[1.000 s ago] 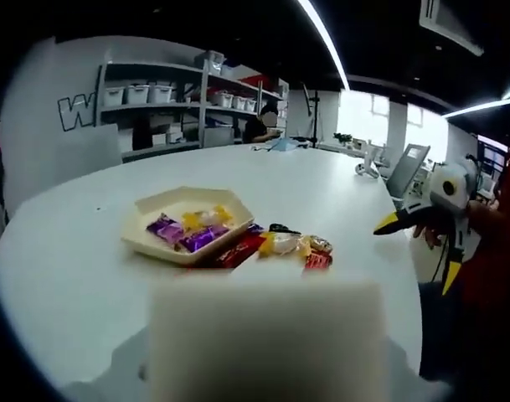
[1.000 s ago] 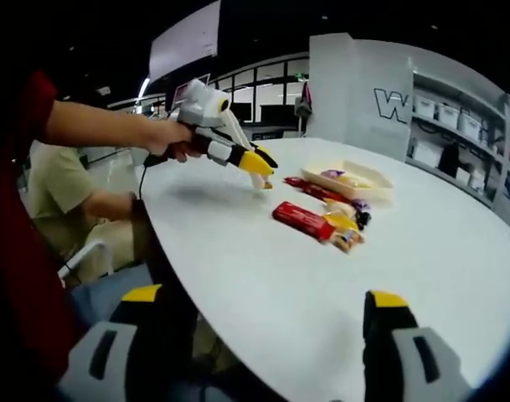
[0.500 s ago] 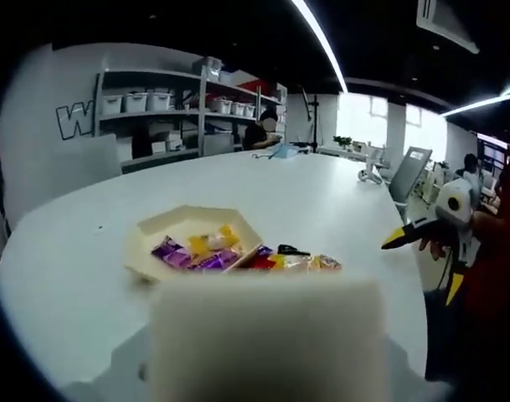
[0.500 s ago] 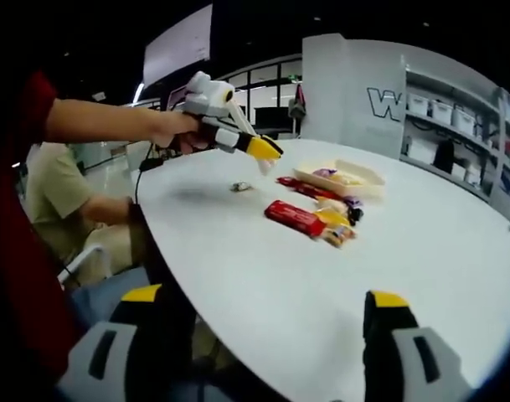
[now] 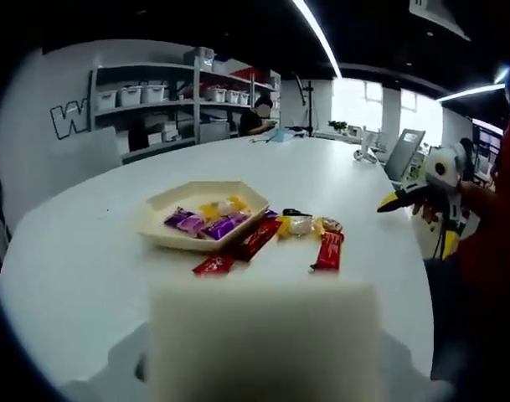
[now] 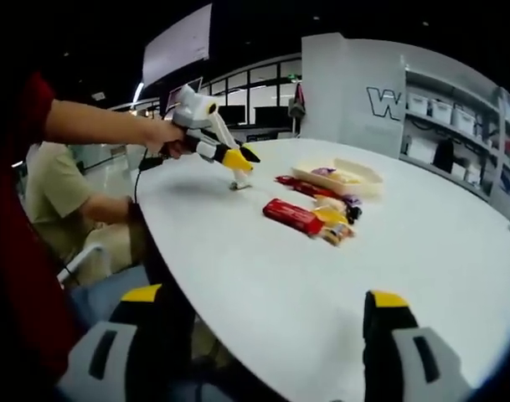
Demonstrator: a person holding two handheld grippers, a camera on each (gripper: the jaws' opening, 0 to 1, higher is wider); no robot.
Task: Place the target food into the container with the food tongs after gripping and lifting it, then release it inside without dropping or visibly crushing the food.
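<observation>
The right gripper (image 6: 263, 352) has its yellow-tipped jaws spread wide and empty. The left gripper (image 6: 238, 159) hovers over the round white table (image 6: 455, 243); its jaw state cannot be told. Wrapped snacks (image 5: 238, 228) fill the cream hexagonal tray (image 5: 158, 230); a red wrapped bar (image 6: 292, 216) lies outside. The approach appears under way; grasping probably comes next.

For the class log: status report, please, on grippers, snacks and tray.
Right gripper open, hovering short of the snacks. Left gripper low at the white table; jaw state unclear. Red bar outside tray. Nothing blocking.
</observation>
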